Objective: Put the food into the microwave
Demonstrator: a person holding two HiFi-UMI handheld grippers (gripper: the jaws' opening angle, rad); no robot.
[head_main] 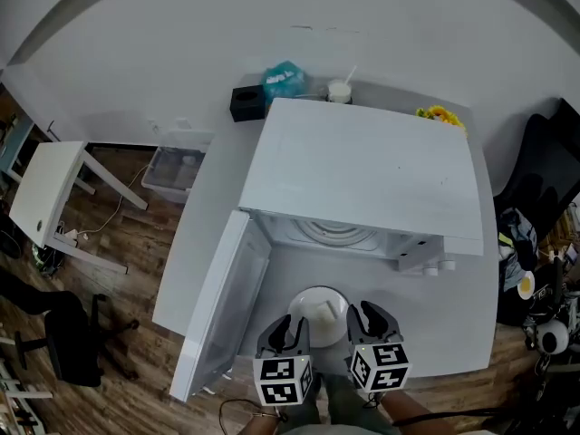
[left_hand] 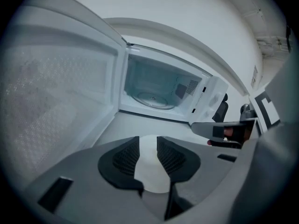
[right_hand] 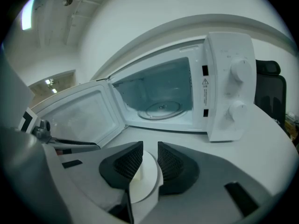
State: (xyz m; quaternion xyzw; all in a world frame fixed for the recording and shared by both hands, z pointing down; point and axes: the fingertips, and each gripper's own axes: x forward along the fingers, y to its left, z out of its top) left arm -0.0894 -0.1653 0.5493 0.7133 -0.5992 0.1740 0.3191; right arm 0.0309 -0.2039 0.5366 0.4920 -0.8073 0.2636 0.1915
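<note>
So the left gripper [head_main: 294, 332] is spread wide and the right gripper [head_main: 367, 320] looks the same. Each straddles one side of the round white plate [head_main: 319, 308] at bottom centre, neither squeezing it. The plate sits on the pale counter [head_main: 462, 315], equally near both. The open white microwave [head_main: 362, 175] is straight above it in frame. The food's just a pale lump, and the jaws hide most of the rim.
</note>
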